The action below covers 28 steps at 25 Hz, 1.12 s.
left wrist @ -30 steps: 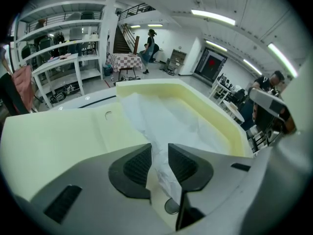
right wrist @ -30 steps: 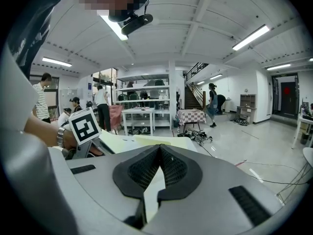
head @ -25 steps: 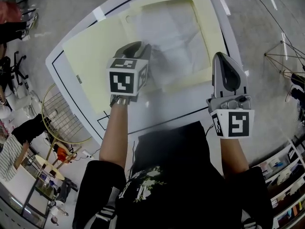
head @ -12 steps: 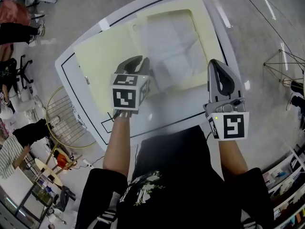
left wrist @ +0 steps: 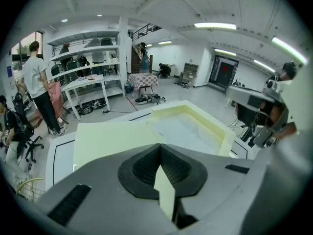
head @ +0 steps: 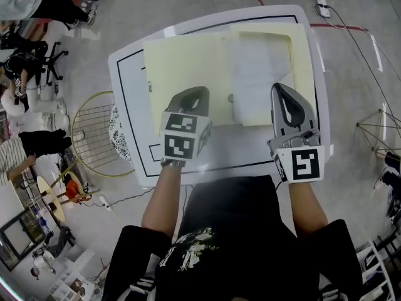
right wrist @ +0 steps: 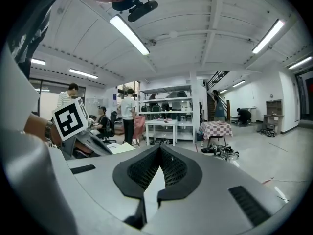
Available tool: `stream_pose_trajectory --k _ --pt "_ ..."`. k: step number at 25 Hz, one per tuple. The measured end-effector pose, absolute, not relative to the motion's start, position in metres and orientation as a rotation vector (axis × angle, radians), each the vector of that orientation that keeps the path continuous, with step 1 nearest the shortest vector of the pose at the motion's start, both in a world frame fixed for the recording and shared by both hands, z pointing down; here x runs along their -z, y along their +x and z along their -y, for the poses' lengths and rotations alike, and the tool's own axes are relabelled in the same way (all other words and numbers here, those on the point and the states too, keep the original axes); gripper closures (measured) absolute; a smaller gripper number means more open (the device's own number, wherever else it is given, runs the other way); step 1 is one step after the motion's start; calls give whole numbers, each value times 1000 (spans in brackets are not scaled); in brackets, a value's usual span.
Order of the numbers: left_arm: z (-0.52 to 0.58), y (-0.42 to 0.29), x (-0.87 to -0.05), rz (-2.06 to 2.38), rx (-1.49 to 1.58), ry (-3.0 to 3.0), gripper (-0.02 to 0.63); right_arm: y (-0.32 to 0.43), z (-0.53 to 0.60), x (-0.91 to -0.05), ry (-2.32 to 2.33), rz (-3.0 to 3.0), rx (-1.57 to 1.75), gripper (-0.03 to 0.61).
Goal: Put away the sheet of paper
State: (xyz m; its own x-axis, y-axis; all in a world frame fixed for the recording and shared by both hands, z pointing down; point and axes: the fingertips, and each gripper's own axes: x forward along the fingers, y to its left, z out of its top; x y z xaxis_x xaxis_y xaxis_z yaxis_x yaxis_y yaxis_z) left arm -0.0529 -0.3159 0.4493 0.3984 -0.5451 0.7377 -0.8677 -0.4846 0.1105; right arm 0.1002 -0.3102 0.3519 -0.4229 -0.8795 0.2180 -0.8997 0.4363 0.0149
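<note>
The sheet of paper (head: 257,74) lies white and slightly creased inside the shallow pale-yellow tray (head: 302,61) on the white table (head: 128,105); the left gripper view shows the paper (left wrist: 183,131) in the tray too. The tray's flat yellow lid (head: 182,58) lies open to its left. My left gripper (head: 199,93) hangs over the lid's near edge, tilted down. Its jaws have just been closing and now meet, left gripper (left wrist: 160,147) with nothing between them. My right gripper (head: 282,88) hovers by the tray's near right corner, pointing almost level, right gripper (right wrist: 160,147) shut and empty.
A round wire basket (head: 94,137) stands on the floor left of the table. Several people and office chairs are at the far left (head: 34,8). A cable and plug (head: 322,6) lie on the floor beyond the table. White shelving (right wrist: 168,114) stands across the room.
Both grippers have pulled back from the tray towards the table's near edge and risen. The left gripper's jaws have gone from open to shut, holding nothing. The paper stays in the tray.
</note>
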Motion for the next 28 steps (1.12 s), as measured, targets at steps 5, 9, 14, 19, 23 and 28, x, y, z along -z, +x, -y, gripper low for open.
stream_pose_trajectory --k 5,9,14,19,23,28 --pt "300 -69 -431 1313 -823 2185 613 75 305 -348 1461 2553 -114 586" --pt "293 -68 -395 1381 -668 2293 614 68 302 -333 1463 2574 -53 586" --pt "285 -67 -342 1457 -502 2424 614 64 290 -314 1482 2567 -9 586" --pt "268 -75 -314 1511 -456 2489 614 52 270 -306 1502 2573 -42 586" --pt "256 -89 -300 1615 -393 2492 614 41 258 -295 1505 2589 -24 586" --pt "243 -115 -287 1719 -321 2465 614 24 243 -287 1514 2600 8 586"
